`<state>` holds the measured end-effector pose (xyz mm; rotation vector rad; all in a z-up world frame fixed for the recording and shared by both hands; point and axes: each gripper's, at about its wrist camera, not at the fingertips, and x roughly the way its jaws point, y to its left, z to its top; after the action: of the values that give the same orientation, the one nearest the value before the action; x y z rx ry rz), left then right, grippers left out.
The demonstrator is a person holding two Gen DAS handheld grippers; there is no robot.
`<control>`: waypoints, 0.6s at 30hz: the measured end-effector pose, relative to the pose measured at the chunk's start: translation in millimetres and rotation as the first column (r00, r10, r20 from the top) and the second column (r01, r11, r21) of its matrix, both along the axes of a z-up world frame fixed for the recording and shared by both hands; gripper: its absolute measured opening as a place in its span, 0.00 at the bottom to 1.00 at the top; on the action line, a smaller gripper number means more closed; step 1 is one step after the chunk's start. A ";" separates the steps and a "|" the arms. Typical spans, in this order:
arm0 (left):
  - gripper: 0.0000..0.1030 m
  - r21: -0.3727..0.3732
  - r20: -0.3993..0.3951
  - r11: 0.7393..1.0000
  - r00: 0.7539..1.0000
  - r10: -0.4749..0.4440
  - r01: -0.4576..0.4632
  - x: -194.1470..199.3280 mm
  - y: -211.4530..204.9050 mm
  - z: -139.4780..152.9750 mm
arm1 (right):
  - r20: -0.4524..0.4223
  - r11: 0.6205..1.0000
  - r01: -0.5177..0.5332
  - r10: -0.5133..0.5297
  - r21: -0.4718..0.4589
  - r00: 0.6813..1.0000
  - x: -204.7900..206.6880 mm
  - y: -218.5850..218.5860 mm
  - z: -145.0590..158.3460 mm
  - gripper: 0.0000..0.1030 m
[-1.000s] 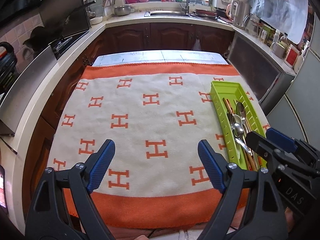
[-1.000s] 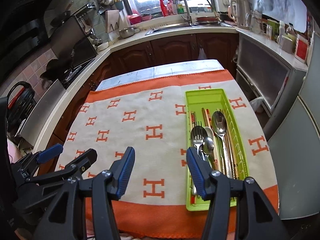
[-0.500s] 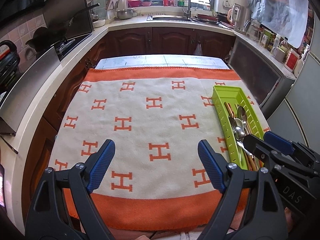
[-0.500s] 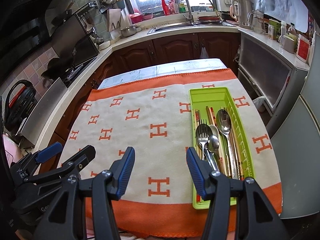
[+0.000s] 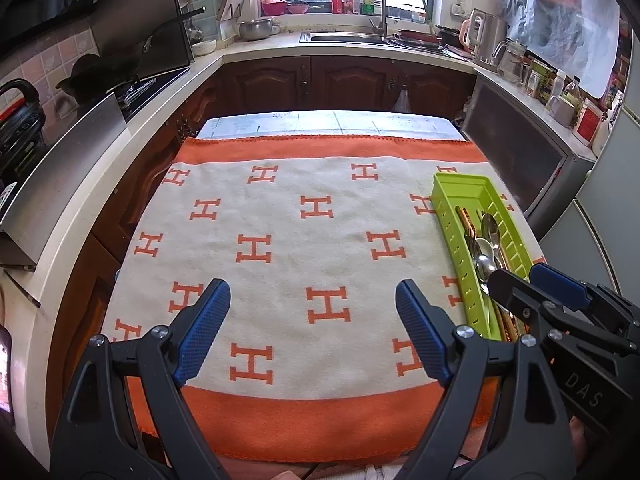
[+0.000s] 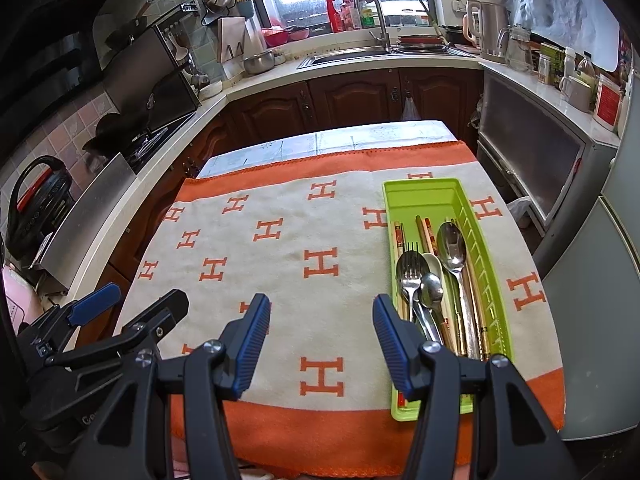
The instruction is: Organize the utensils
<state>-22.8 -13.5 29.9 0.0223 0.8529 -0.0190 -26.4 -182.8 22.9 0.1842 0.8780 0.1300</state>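
Right wrist view shows the fork, spoons and chopsticks all lying in the green tray on the cloth's right side. Nothing loose remains, so sorting looks finished. Both the left gripper and right gripper gape wide, holding nothing.

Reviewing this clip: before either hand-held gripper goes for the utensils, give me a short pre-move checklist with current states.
1. Left hand-held gripper open, nothing between its pads: ok.
2. Right hand-held gripper open, holding nothing: ok.
3. Green tray lies flat on the blanket: ok.
4. Fork, spoons and chopsticks lie inside the tray: ok.
5. Utensils sorted by kind: not ok, they overlap in one compartment.
6. Handle ends reachable: cannot tell, the right gripper's finger hides them.
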 end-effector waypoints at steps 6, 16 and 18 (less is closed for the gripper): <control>0.81 0.003 0.007 1.000 1.000 0.005 -0.005 0.5 2.1 0.3 | -0.001 1.000 -0.003 0.003 -0.001 1.000 1.8 2.0 0.0 0.52; 0.81 0.010 0.012 1.000 1.000 0.006 -0.006 2.2 2.4 1.8 | 0.000 1.000 -0.005 0.005 0.000 1.000 3.4 2.4 0.7 0.52; 0.81 0.011 0.012 1.000 1.000 0.006 -0.006 2.4 2.5 1.7 | -0.001 1.000 -0.005 0.005 0.000 1.000 4.1 2.7 0.8 0.52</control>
<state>-20.4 -11.0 31.6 0.0303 0.8410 -0.0084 -22.3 -180.1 23.8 0.1821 0.8795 0.1346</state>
